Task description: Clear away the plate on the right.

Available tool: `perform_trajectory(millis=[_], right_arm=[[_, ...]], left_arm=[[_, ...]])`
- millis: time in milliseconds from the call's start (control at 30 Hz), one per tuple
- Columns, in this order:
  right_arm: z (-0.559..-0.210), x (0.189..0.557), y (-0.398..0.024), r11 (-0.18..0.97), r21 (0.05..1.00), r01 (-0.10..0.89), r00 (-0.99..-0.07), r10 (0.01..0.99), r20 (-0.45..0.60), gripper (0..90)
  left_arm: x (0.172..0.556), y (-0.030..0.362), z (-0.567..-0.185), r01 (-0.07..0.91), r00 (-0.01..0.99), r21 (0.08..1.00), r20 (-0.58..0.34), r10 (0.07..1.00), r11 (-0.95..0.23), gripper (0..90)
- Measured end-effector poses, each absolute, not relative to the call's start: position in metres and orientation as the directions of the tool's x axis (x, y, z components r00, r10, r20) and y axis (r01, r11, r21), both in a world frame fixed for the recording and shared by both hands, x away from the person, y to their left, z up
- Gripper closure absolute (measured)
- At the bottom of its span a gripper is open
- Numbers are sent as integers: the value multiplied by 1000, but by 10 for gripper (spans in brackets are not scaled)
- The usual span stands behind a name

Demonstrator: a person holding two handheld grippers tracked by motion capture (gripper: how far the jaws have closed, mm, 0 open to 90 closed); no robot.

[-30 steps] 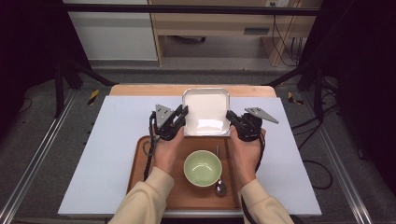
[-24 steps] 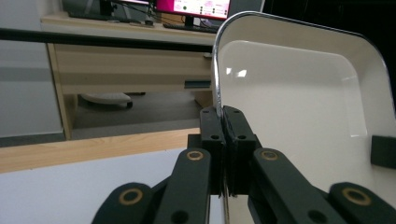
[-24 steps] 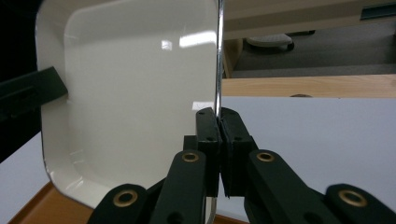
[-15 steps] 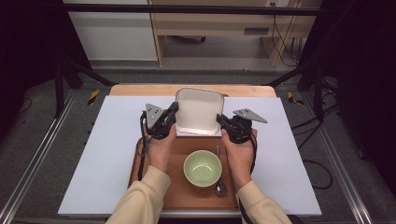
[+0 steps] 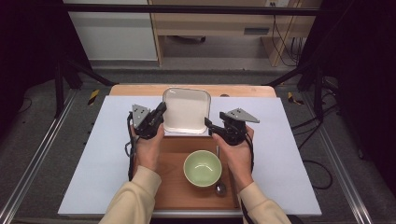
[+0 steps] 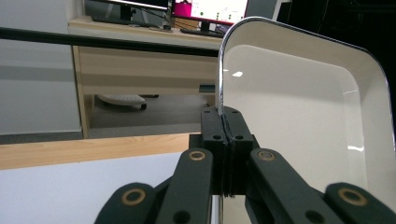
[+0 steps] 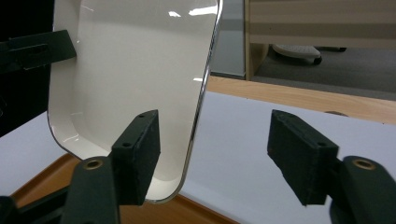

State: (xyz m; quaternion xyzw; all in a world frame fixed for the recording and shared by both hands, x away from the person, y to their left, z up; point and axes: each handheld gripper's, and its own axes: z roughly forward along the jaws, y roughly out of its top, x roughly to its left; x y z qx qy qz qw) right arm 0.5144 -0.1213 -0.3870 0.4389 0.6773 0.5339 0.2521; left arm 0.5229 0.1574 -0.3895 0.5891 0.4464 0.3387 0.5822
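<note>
Jaws of the left gripper point(image 5: 159, 113) are clamped tight on the left rim of the white square dish point(image 5: 186, 111), as its own view shows, with the rim pinched between the two pads point(image 6: 227, 140). That dish is tilted up over the far edge of the wooden tray point(image 5: 173, 191). Next on the tray come the green bowl point(image 5: 202, 168) and a spoon point(image 5: 220, 187) beside it. The right gripper point(image 5: 208, 126) has just been opening; its jaws stand apart around the dish's right rim, neither pad pressing on it.
</note>
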Motion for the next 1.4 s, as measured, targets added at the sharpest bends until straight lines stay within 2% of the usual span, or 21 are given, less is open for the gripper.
perform_trajectory(millis=[400, 800, 1033, 1400], right_arm=[[-379, 509, -133, 44, 971, 236, -460, 885, 72, 92], [-383, 502, -180, 1, 973, 232, -357, 930, 84, 98], [-392, 497, -202, 7, 970, 244, -331, 940, 77, 101], [-423, 476, -253, 99, 959, 264, -260, 965, -28, 114]], left_arm=[[519, 171, -386, 122, 362, 988, -135, 922, 97, 891], [508, 212, -393, 131, 326, 987, -133, 936, 95, 892], [499, 230, -398, 135, 319, 984, -154, 935, 116, 892], [472, 254, -406, 165, 341, 984, -116, 933, 62, 892]])
